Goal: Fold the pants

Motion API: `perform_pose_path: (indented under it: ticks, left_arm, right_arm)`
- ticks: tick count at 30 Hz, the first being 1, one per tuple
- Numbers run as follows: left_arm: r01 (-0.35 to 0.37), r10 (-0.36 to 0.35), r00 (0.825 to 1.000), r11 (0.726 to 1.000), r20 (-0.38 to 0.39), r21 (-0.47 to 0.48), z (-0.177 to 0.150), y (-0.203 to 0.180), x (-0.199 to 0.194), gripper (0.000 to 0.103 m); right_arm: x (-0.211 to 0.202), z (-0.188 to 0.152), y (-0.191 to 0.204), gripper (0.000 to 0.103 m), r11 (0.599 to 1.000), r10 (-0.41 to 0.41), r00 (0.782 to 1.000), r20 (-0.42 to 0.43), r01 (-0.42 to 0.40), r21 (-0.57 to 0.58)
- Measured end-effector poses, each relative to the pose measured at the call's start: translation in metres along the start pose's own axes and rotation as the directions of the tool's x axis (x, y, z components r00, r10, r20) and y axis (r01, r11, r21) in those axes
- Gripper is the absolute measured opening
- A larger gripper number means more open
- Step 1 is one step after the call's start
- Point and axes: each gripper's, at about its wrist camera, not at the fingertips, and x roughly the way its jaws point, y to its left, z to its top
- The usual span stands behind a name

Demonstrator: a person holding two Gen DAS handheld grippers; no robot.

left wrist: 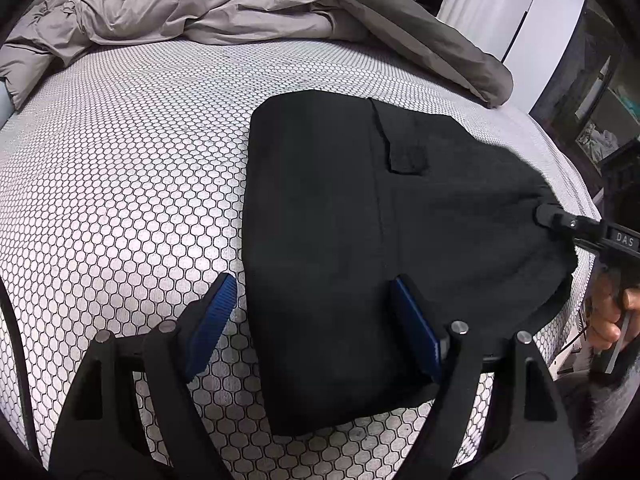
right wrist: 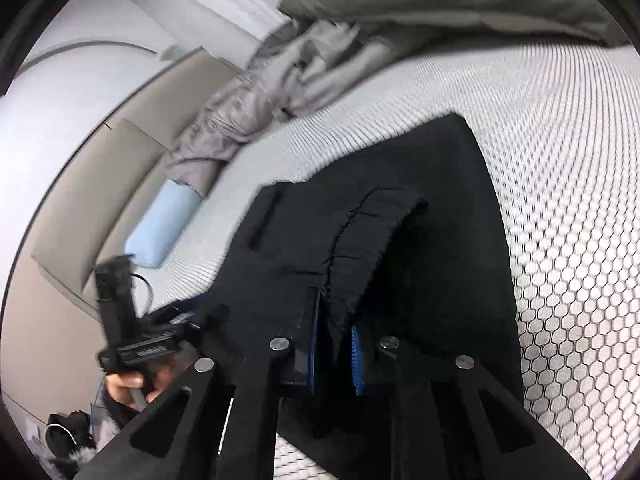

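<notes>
The black pants (left wrist: 360, 216) lie folded on the honeycomb-patterned mattress (left wrist: 120, 184), right of centre in the left wrist view. My left gripper (left wrist: 312, 304) is open and empty, hovering over the near left edge of the pants, one blue pad over the mattress and one over the cloth. My right gripper (left wrist: 548, 212) reaches in from the right and pinches the pants' right edge. In the right wrist view the right gripper (right wrist: 336, 344) is shut on a raised fold of the pants (right wrist: 360, 240), lifted off the mattress (right wrist: 560, 160).
A crumpled grey duvet (left wrist: 200, 4) lies along the far side of the bed, also in the right wrist view (right wrist: 280, 76). A light blue pillow (right wrist: 160, 224) sits by the beige headboard (right wrist: 100, 184). The bed's right edge (left wrist: 576, 184) drops off beside dark furniture.
</notes>
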Motion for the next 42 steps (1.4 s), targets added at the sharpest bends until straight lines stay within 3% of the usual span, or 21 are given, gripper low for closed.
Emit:
perform_pose_path:
  ticks: [2, 4, 6, 8, 12, 16, 18, 21, 23, 25, 27, 30, 32, 34, 38, 40, 42]
  left_arm:
    - [-0.001, 0.001, 1.000, 1.000, -0.006, 0.003, -0.001, 0.000, 0.001, 0.080]
    - [-0.002, 0.002, 1.000, 1.000, -0.006, 0.007, 0.000, -0.001, -0.001, 0.080]
    - [-0.029, 0.028, 0.999, 0.999, 0.028, 0.027, 0.002, -0.006, -0.010, 0.079]
    - [-0.064, 0.058, 0.992, 0.996, 0.111, 0.054, 0.003, -0.012, -0.028, 0.079]
    - [0.011, -0.034, 0.981, 0.992, 0.189, 0.125, 0.001, -0.033, -0.046, 0.078]
    - [0.130, -0.160, 0.985, 0.935, 0.067, 0.329, -0.007, -0.075, -0.021, 0.078]
    - [0.123, -0.129, 0.992, 0.922, -0.006, 0.367, -0.010, -0.084, 0.002, 0.077]
    - [0.116, -0.113, 0.993, 0.910, -0.031, 0.399, -0.016, -0.084, 0.014, 0.077]
    - [0.127, -0.121, 0.992, 0.905, -0.039, 0.405, -0.020, -0.080, 0.011, 0.076]
    - [0.121, -0.116, 0.993, 0.906, -0.038, 0.405, -0.024, -0.075, 0.006, 0.076]
    - [0.110, -0.104, 0.994, 0.908, -0.036, 0.405, -0.028, -0.071, 0.002, 0.076]
    - [0.103, -0.099, 0.995, 0.906, -0.031, 0.411, -0.030, -0.068, -0.006, 0.076]
    - [0.097, -0.094, 0.995, 0.903, -0.028, 0.418, -0.030, -0.066, -0.016, 0.076]
    - [0.134, -0.141, 0.990, 0.913, -0.011, 0.386, -0.026, -0.062, -0.033, 0.075]
    - [0.210, -0.238, 0.967, 0.944, 0.086, 0.254, 0.000, -0.042, -0.050, 0.075]
    - [0.182, -0.199, 0.978, 0.961, 0.065, 0.206, 0.009, -0.040, -0.034, 0.075]
    - [0.131, -0.132, 0.991, 0.968, -0.008, 0.214, 0.012, -0.042, -0.006, 0.075]
  right_arm:
    - [0.003, -0.002, 0.000, 0.016, 0.995, -0.092, 0.995, -0.027, 0.091, -0.030]
    - [0.017, -0.007, -0.005, 0.034, 0.970, -0.235, 0.969, -0.074, 0.229, -0.076]
    - [0.010, -0.006, -0.003, 0.034, 0.972, -0.225, 0.973, -0.045, 0.222, -0.074]
    - [-0.006, -0.005, 0.008, 0.034, 0.958, -0.265, 0.964, 0.031, 0.267, -0.104]
    - [-0.032, -0.004, 0.035, 0.034, 0.962, -0.196, 0.972, 0.127, 0.216, -0.169]
    - [0.001, -0.011, 0.062, 0.036, 0.949, -0.139, 0.989, 0.047, 0.147, -0.280]
    - [0.029, -0.015, 0.069, 0.037, 0.941, -0.161, 0.987, -0.021, 0.147, -0.305]
    - [0.064, -0.020, 0.071, 0.037, 0.922, -0.209, 0.973, -0.096, 0.164, -0.350]
    - [0.074, -0.026, 0.071, 0.037, 0.886, -0.253, 0.962, -0.101, 0.188, -0.423]
    - [0.068, -0.037, 0.074, 0.036, 0.801, -0.356, 0.933, -0.045, 0.280, -0.530]
    - [0.055, -0.040, 0.067, 0.036, 0.770, -0.393, 0.919, -0.014, 0.321, -0.552]
    - [0.039, -0.037, 0.056, 0.039, 0.788, -0.404, 0.914, -0.015, 0.340, -0.514]
    - [0.031, -0.031, 0.050, 0.040, 0.834, -0.352, 0.936, -0.029, 0.299, -0.463]
    - [0.024, -0.022, 0.050, 0.041, 0.868, -0.303, 0.953, 0.001, 0.276, -0.413]
    - [0.029, -0.006, 0.054, 0.043, 0.889, -0.274, 0.959, 0.079, 0.283, -0.361]
    - [0.046, -0.003, 0.062, 0.043, 0.902, -0.256, 0.966, 0.044, 0.255, -0.349]
    - [0.068, -0.003, 0.071, 0.043, 0.889, -0.264, 0.964, 0.015, 0.249, -0.383]
